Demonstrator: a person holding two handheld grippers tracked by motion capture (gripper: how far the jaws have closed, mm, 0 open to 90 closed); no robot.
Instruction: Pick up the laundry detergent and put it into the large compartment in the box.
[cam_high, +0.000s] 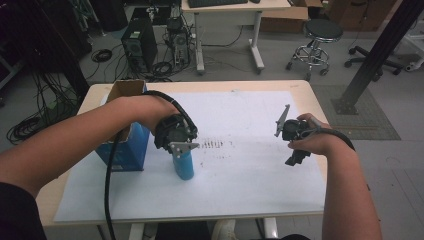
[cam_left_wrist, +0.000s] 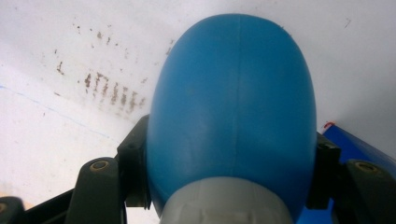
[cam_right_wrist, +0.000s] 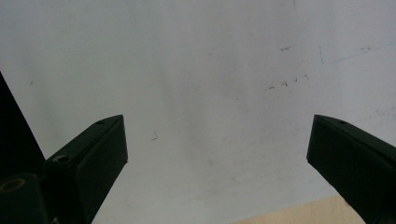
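Your left gripper (cam_high: 176, 142) came down from above on the blue bottle (cam_high: 184, 165), its jaws closed against the bottle's two sides just below the grey cap (cam_left_wrist: 224, 203); the bottle stood upright on the white sheet (cam_high: 250, 175), long axis vertical and in line with your left claw, just beside the blue carton (cam_high: 125, 145) at the table's left; that closeness is what I judge any next move to turn on, since a sideways shift toward the carton could knock it, while a straight lift looked clear; your right gripper (cam_high: 292, 137) hung well apart over the sheet's right part, jaws spread wide and holding nothing; the left hand (cam_high: 150, 112) was plainly the nearer.
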